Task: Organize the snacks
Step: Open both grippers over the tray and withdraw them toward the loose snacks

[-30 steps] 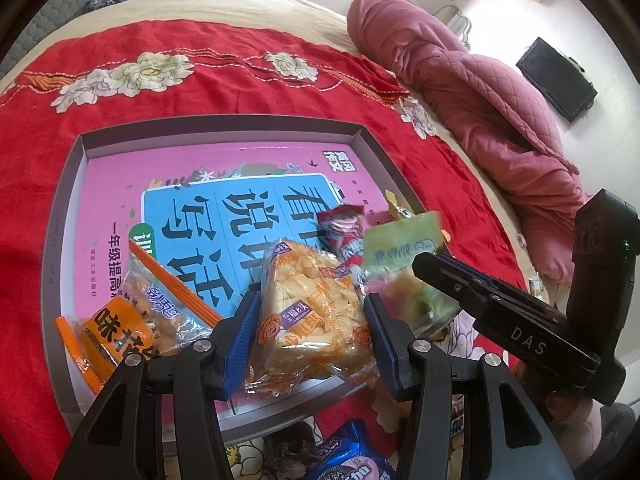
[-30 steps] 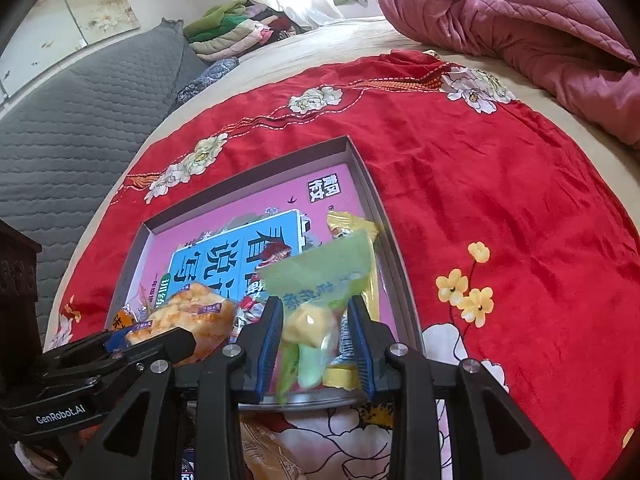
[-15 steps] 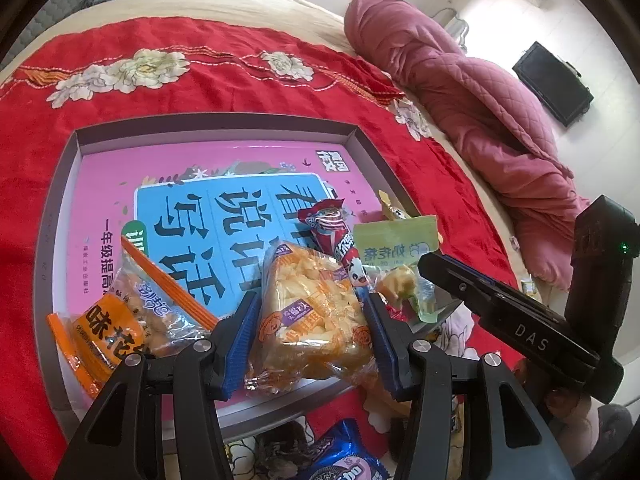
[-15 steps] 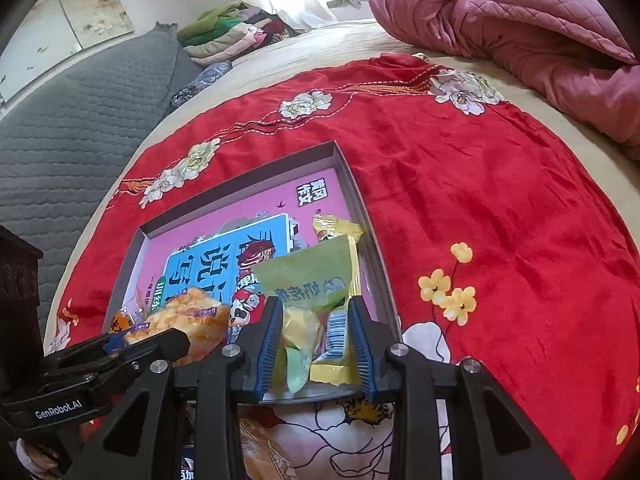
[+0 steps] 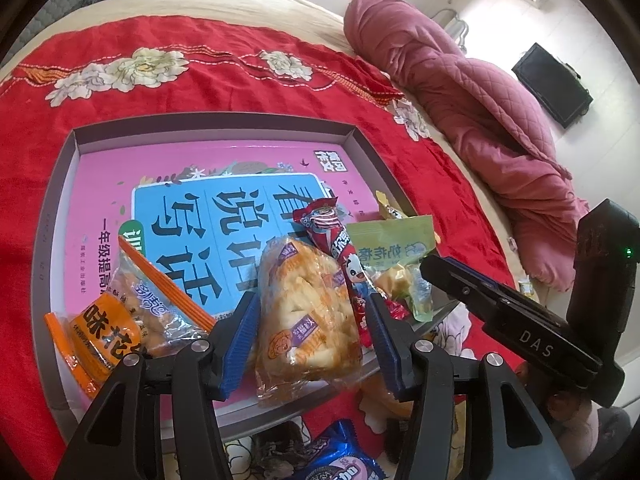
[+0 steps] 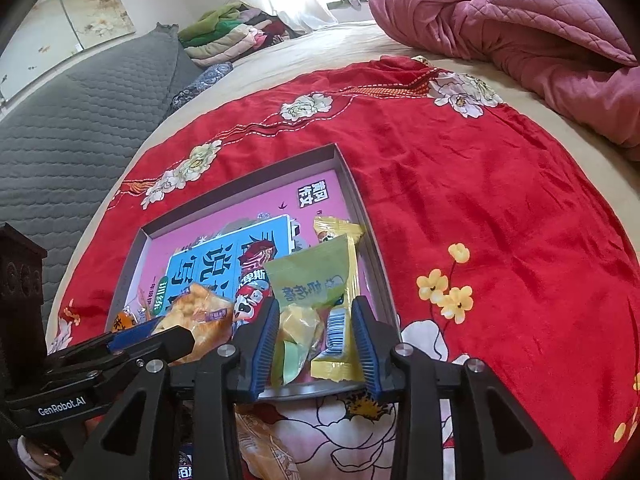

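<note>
A clear bag of yellow crisps (image 5: 308,312) lies on the grey tray's (image 5: 200,124) front edge, between the blue pads of my left gripper (image 5: 312,300). Its jaws are opening and the pads stand just off the bag. In the tray's near right corner a green sweet packet (image 6: 308,276) rests on a yellow packet (image 6: 336,232). My right gripper (image 6: 317,308) straddles the green packet, jaws opening, and its right pad is off it. A red stick packet (image 5: 332,236) and an orange packet (image 5: 104,328) also lie in the tray, on a pink book (image 5: 200,160).
The tray sits on a red floral cloth (image 6: 460,184) spread over a bed. A blue biscuit packet (image 5: 344,460) lies on the cloth just in front of the tray. A pink quilt (image 6: 520,28) is heaped at the far right and a grey padded headboard (image 6: 80,120) stands at the left.
The right gripper has sunk with the green packet until the packet rests in the tray's corner. Both pairs of jaws have widened a little. The left gripper has stayed where it was.
</note>
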Demonstrator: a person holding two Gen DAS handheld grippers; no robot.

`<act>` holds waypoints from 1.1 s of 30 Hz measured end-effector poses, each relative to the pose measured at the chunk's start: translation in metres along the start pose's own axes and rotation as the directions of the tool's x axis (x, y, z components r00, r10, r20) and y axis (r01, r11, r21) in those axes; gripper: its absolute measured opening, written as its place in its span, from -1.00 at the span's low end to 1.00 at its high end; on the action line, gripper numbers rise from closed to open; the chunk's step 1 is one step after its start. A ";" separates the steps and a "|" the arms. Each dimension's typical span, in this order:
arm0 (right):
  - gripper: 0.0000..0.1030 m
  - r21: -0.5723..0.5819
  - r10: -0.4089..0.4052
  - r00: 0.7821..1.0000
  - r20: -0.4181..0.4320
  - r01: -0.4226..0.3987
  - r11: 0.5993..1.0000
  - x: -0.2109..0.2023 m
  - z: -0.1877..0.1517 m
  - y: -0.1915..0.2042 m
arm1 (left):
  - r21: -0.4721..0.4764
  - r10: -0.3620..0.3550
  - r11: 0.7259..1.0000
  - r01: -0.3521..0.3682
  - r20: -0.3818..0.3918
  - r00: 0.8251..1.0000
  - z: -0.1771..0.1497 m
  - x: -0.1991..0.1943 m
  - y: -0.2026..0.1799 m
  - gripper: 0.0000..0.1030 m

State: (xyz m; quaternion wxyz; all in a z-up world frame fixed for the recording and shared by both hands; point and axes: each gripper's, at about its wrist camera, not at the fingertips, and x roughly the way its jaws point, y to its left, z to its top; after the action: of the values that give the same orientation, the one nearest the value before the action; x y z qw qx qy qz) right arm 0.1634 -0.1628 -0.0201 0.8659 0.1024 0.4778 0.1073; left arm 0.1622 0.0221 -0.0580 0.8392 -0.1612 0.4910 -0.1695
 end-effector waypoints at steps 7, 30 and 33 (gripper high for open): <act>-0.27 -0.002 0.003 1.000 0.005 -0.003 1.000 -0.003 0.001 0.001 | 0.008 0.018 1.000 -0.018 0.002 1.000 0.001 -0.002 0.000 0.13; 0.03 0.006 0.013 0.998 0.067 -0.013 1.000 -0.033 0.008 0.001 | -0.015 0.005 1.000 -0.004 0.050 0.999 0.013 -0.030 0.004 0.28; 0.06 0.008 0.015 0.997 0.079 -0.016 1.000 -0.039 0.009 0.001 | -0.012 0.004 1.000 -0.003 0.075 0.997 0.018 -0.045 0.001 0.35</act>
State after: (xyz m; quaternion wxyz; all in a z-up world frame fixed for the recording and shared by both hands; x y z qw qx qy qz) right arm 0.1506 -0.1735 0.0160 0.8828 0.1142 0.4427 0.1077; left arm 0.1572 0.0447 -0.0160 0.8562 -0.1716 0.4606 -0.1589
